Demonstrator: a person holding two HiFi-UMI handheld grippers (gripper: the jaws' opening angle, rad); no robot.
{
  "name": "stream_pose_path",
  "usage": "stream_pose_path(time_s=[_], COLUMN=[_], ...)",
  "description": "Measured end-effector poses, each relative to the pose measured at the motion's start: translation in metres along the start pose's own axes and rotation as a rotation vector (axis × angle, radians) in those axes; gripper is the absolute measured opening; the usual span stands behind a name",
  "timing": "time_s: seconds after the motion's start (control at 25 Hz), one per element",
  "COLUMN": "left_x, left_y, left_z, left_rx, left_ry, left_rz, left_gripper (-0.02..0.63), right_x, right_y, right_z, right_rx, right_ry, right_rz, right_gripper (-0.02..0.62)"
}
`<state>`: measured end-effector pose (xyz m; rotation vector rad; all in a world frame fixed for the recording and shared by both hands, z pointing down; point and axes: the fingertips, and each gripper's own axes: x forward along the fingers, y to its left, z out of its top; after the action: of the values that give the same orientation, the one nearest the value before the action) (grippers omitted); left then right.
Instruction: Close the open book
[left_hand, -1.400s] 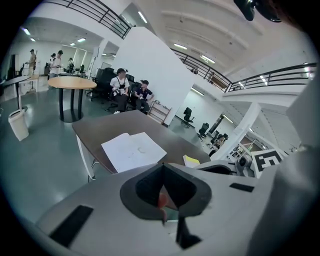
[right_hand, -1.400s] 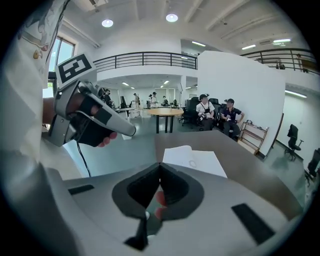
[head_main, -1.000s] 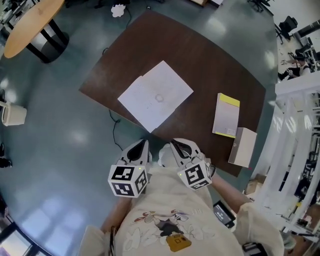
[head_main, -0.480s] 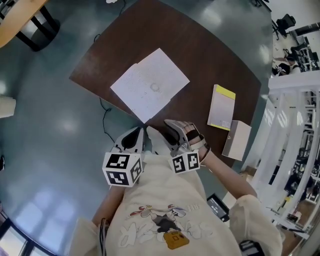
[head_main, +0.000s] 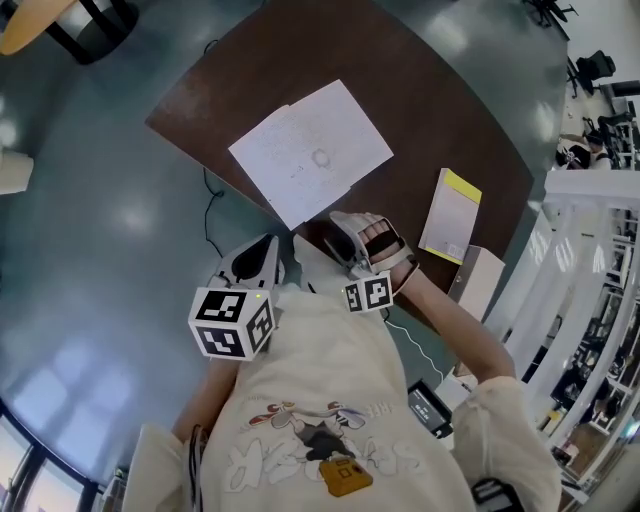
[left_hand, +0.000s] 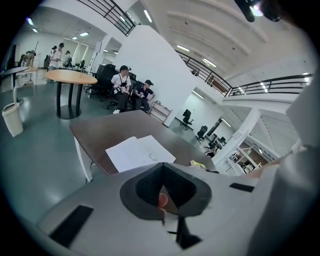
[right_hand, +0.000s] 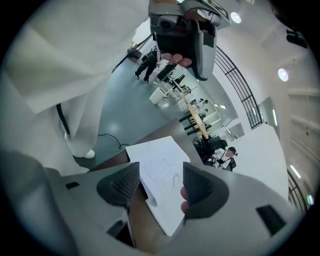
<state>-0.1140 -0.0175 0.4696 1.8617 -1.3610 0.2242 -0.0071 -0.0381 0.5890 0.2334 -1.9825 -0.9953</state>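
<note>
Change since earlier: right gripper (head_main: 340, 226) lowered towards the counter (head_main: 450, 110), jaws just opening.
Head view: we log the open book (head_main: 312, 150) flat, untouched.
Left gripper view: left gripper (left_hand: 161, 189) closed, empty, idle.
Right gripper view: jaws wide and empty, we judge ready for a cover.

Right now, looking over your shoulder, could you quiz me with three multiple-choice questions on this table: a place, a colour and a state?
1. In the head view, where is the slim yellow-edged book from the large white paper book? A left B right C on top
2. The curved table top is: A dark brown B white C green
3. The white book is: A shut B open, flat C standing upright
Answers: B, it lies to its right; A, bare surface shows dark brown; B, both pages lie spread.
</note>
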Motion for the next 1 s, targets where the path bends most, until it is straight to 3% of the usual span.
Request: stream_pose_path(time_s=[0.2,0.4,0.52,0.64,1.0], left_x=[0.0,0.001,0.003,0.001,-0.003], left_y=[0.014,0.016,0.015,0.016,0.017], left_z=[0.003,0.001,-0.002,-0.004,-0.006], left_rx=[0.005,0.006,0.007,-0.001,-0.001], left_ry=[-0.019,-0.021,-0.01,-0.004,0.001], left_rz=[0.072,0.09,0.087,0.091,0.093], left_gripper=[0.006,0.006,0.006,0.006,0.006], right_x=[0.021,0.046,0.06,0.068,0.085], right_y=[0.014,0.037,0.049,0.051,0.048], right_z=[-0.002,-0.009,-0.023,-0.03,-0.028], right_rx=[-0.125,-0.264,-0.322,-0.376,-0.406], right_ry=[-0.039,-0.067,-0.032,-0.001,0.03], right_rz=[0.012,0.053,0.09,0.074,0.008], right_gripper=[0.272,0.277,0.279,0.281,0.279])
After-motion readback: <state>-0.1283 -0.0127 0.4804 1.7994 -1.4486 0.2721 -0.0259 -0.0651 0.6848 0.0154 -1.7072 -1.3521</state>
